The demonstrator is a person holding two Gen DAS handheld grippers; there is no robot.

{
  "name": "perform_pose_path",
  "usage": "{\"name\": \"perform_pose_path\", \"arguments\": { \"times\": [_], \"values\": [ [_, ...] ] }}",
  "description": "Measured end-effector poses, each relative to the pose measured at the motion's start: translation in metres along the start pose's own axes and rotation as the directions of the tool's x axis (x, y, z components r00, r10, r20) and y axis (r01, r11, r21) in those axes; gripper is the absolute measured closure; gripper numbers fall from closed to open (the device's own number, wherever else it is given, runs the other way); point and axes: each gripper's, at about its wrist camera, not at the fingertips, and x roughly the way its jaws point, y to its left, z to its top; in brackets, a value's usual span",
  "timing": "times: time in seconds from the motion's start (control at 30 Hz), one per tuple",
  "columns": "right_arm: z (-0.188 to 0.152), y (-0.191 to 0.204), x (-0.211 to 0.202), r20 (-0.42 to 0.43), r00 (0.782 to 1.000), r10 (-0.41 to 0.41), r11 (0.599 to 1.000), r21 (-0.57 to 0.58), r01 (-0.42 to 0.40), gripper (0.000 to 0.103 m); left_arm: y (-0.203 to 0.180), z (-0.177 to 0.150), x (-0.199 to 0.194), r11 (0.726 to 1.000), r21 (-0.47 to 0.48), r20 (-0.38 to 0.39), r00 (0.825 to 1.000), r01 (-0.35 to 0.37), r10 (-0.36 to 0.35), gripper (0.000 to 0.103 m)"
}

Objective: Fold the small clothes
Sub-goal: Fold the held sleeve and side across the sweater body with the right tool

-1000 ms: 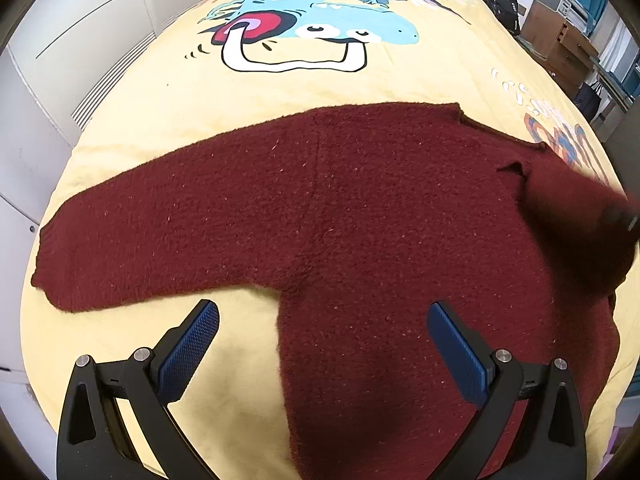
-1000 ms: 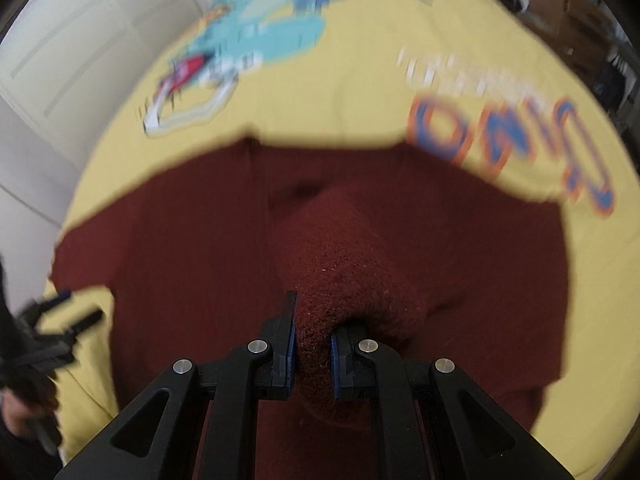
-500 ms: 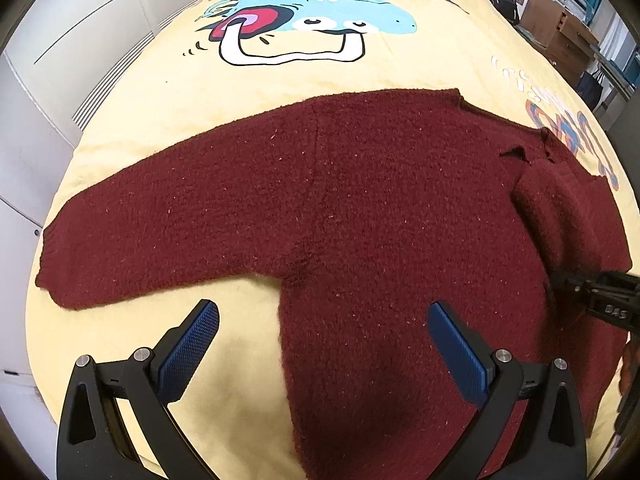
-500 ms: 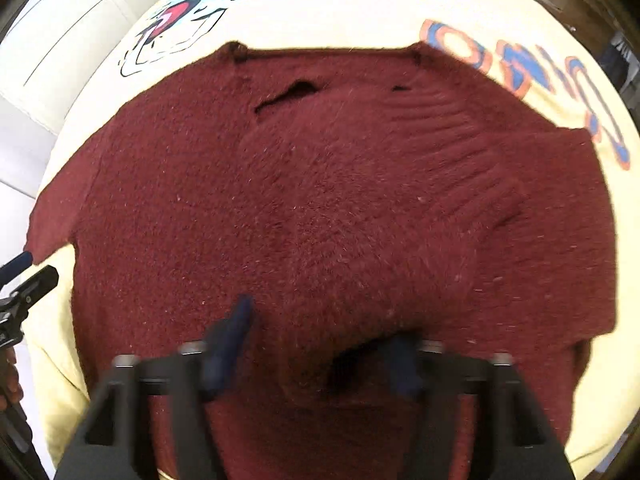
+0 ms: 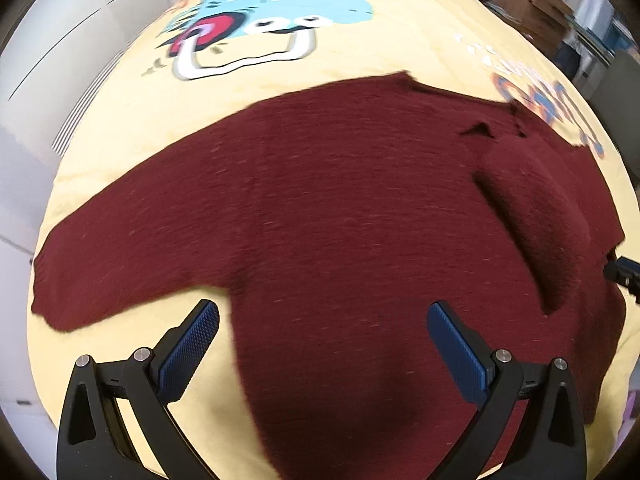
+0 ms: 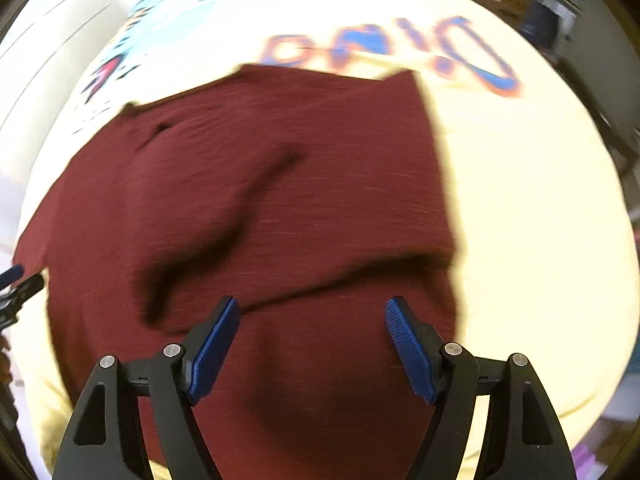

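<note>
Sweater [image 5: 340, 220], maroon, is being shown spread flat on the yellow printed bedspread [image 5: 380, 52]. Its one sleeve, pinched a second ago by the right gripper [image 6: 312, 344], is now lying folded across the body. Bare bedspread is being left open right of the sweater's edge. The right gripper's jaws are opening above the cloth, nothing between them; the left gripper [image 5: 324, 348] is being held wide apart over the hem.
</note>
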Motion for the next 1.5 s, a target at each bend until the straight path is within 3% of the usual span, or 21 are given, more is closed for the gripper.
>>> {"name": "perform_pose_path", "arguments": {
  "times": [0.2,0.47,0.63,0.83,0.93,1.03,1.1,1.17,1.37,1.4,1.43,1.5],
  "values": [
    [0.003,-0.045,0.01,0.001,0.999,-0.048,0.997,0.061,0.048,0.026,-0.066,0.025,-0.001,0.99,0.132,0.014,0.998,0.057,-0.06,0.001],
    [0.007,-0.064,0.019,-0.003,1.0,-0.016,0.997,0.08,0.016,0.026,-0.172,0.064,0.013,0.936,0.331,0.003,0.992,0.121,-0.129,0.001],
    [0.009,-0.064,0.026,-0.003,1.0,-0.003,0.997,0.074,0.003,0.026,-0.226,0.074,0.037,0.889,0.447,-0.031,0.995,0.1,-0.096,0.001],
    [0.007,-0.07,0.035,-0.021,1.0,-0.004,0.997,0.08,0.006,0.026,-0.251,0.073,0.082,0.853,0.515,-0.106,0.994,0.084,-0.034,0.002],
    [0.008,-0.072,0.039,-0.024,1.0,0.002,0.996,0.086,0.0,0.026,-0.248,0.074,0.103,0.854,0.518,-0.142,0.99,0.053,0.025,0.02],
    [0.008,-0.072,0.04,-0.026,1.0,0.0,0.996,0.084,0.002,0.026,-0.234,0.082,0.107,0.876,0.472,-0.155,0.987,0.1,-0.029,0.039],
    [0.009,-0.071,0.041,-0.027,1.0,-0.006,0.997,0.082,0.008,0.026,-0.224,0.088,0.105,0.882,0.46,-0.148,0.988,0.101,-0.036,0.073],
    [0.012,-0.069,0.04,-0.022,1.0,-0.01,0.997,0.082,0.012,0.026,-0.213,0.095,0.102,0.889,0.447,-0.134,0.99,0.096,-0.039,0.09],
    [0.033,-0.063,0.042,0.0,1.0,0.001,0.997,0.073,-0.001,0.027,-0.155,0.108,0.073,0.943,0.305,-0.027,0.991,0.132,-0.129,0.09],
    [0.038,-0.06,0.044,-0.004,1.0,-0.009,0.998,0.065,0.009,0.036,-0.142,0.107,0.069,0.952,0.274,-0.01,0.99,0.136,-0.139,0.09],
    [0.041,-0.058,0.045,-0.006,1.0,-0.019,0.998,0.053,0.019,0.06,-0.134,0.104,0.067,0.957,0.256,0.001,0.99,0.137,-0.142,0.09],
    [0.047,-0.055,0.049,-0.011,0.999,-0.039,0.999,0.037,0.039,0.083,-0.118,0.101,0.064,0.967,0.213,0.023,0.989,0.136,-0.144,0.09]
  ]
}}
